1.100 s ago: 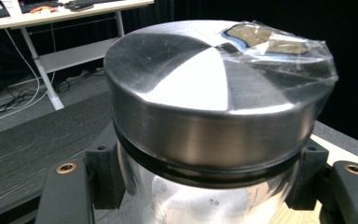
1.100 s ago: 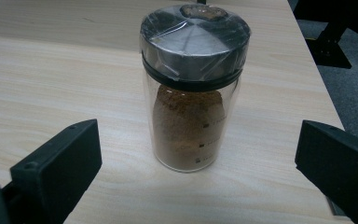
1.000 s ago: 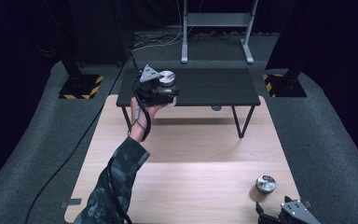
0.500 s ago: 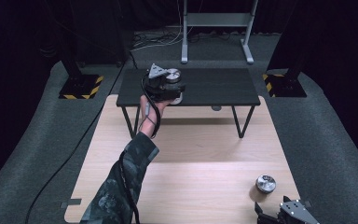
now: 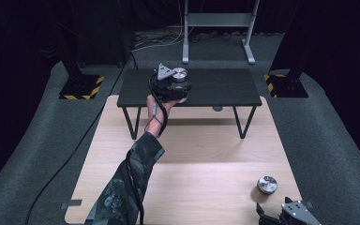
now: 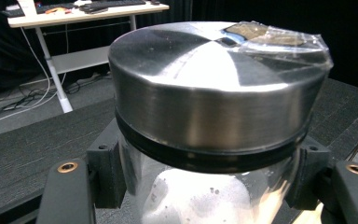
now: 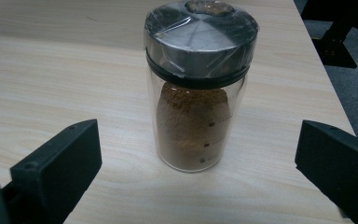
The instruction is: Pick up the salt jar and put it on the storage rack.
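Left tool (image 5: 177, 86) clamped on white-powder jar (image 6: 214, 116), over black bench (image 5: 225, 89) front edge | lower upright, then release | right tool (image 7: 196, 154) open around brown-powder jar (image 7: 199, 88), untouched.

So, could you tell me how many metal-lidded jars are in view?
2. One jar is clamped in the left gripper over the black table; the brown-powder jar stands on the wooden table before the right gripper.
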Demonstrator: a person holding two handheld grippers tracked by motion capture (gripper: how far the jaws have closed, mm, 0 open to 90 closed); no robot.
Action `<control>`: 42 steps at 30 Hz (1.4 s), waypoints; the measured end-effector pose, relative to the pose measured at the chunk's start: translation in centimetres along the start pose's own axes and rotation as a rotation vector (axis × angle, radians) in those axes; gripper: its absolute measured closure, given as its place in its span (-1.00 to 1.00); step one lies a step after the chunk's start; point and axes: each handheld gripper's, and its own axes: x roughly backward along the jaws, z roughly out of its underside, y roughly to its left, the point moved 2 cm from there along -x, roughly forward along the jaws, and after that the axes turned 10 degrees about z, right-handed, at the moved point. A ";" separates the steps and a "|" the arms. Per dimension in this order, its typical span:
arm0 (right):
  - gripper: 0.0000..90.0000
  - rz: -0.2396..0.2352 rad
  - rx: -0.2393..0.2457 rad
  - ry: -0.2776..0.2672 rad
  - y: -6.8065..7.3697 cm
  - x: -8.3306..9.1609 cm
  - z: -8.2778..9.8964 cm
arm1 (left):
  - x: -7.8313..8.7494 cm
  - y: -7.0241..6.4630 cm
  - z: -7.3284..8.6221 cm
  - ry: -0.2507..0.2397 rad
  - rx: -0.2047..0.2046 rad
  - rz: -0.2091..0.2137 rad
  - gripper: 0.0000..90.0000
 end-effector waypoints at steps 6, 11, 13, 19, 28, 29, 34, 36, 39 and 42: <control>-1.00 0.004 -0.002 -0.001 -0.1 0.1 0.0 | 0.0 0.1 -0.1 0.006 0.000 0.005 -0.31; -1.00 -0.002 -0.002 -0.002 -0.1 0.0 0.0 | 0.1 0.3 -0.3 0.015 -0.003 0.015 -0.31; -1.00 -0.003 -0.002 -0.004 -0.1 0.1 0.0 | 0.1 0.3 -0.3 0.013 -0.004 0.016 -0.31; -1.00 0.000 0.002 0.002 -0.2 0.2 0.0 | 0.1 0.5 -0.9 0.041 0.000 0.021 -0.34; -1.00 0.013 0.000 -0.008 -0.3 0.4 0.1 | 1.9 -0.5 -0.7 0.061 -0.015 -0.030 -1.00; -1.00 0.013 0.000 -0.009 -0.3 0.4 0.1 | 2.6 -0.8 -0.4 0.065 -0.025 -0.047 -1.00; -1.00 0.014 0.002 -0.011 -0.2 0.4 0.1 | 3.8 -1.2 0.3 0.087 -0.052 -0.058 -1.00; -1.00 0.015 0.003 -0.010 -0.2 0.3 0.1 | 4.5 -1.6 0.9 0.112 -0.074 -0.072 -1.00; -1.00 0.014 0.005 -0.009 -0.2 0.3 0.1 | 6.2 -1.8 2.8 0.163 -0.089 -0.060 -1.00; -1.00 0.015 0.005 -0.012 -0.2 0.3 0.1 | 7.4 -2.1 4.4 0.168 -0.093 -0.067 -1.00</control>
